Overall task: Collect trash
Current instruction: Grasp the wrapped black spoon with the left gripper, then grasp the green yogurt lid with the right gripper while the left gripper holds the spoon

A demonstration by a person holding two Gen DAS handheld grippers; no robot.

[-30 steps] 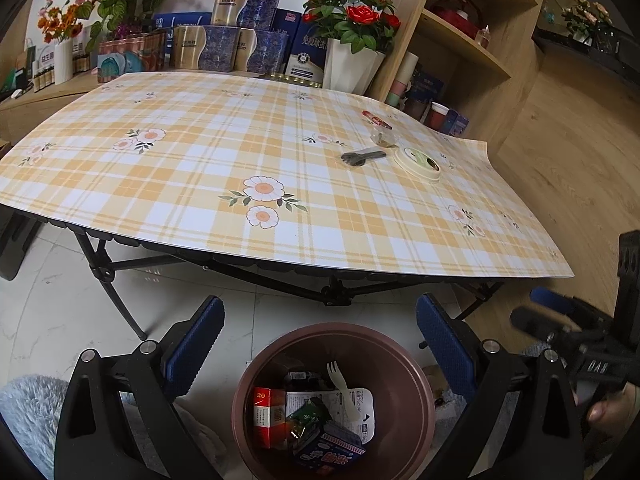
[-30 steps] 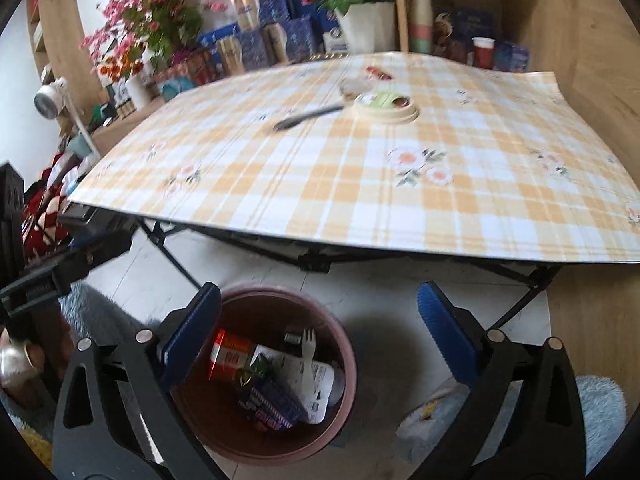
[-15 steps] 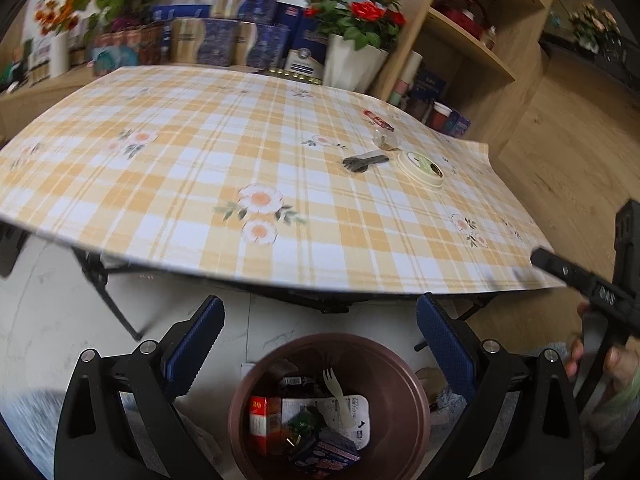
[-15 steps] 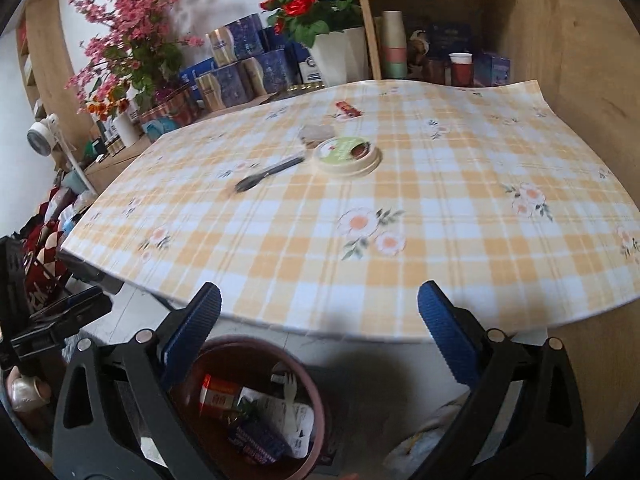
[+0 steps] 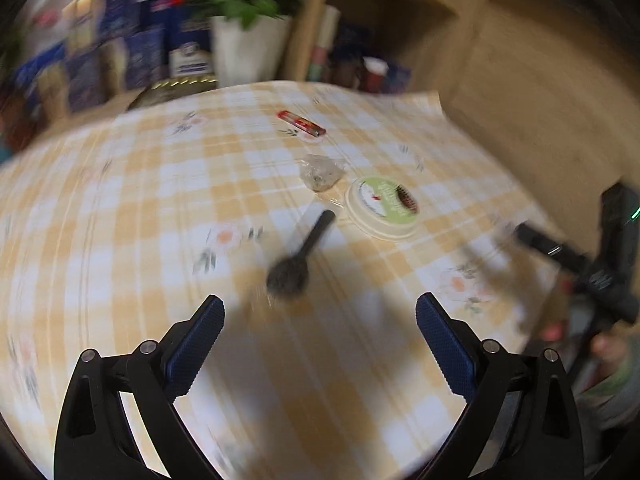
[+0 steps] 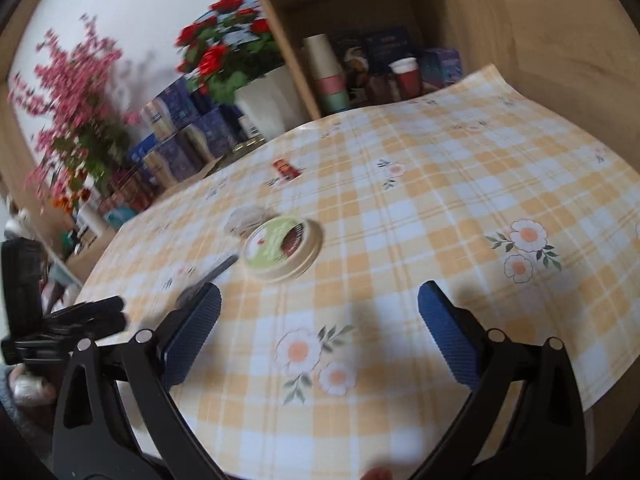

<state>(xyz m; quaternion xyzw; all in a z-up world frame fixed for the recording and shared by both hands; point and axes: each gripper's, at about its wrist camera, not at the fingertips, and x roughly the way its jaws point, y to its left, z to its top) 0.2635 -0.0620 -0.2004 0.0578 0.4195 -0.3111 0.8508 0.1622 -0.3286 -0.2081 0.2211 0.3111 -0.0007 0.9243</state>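
My left gripper (image 5: 318,344) and right gripper (image 6: 319,332) hold jaws apart, empty; black spoon (image 5: 298,254) lies at 12 o'clock of the left, round lid (image 6: 282,249) at 11 o'clock of the right

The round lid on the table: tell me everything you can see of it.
The round lid is a shallow cream disc with a raised rim and a label in light green, white and a dark brown patch. It looks like plastic or card. It lies flat, label up, on the checked tablecloth, untouched by either gripper. A crumpled clear wrapper sits just behind it; the black spoon handle ends close beside it.
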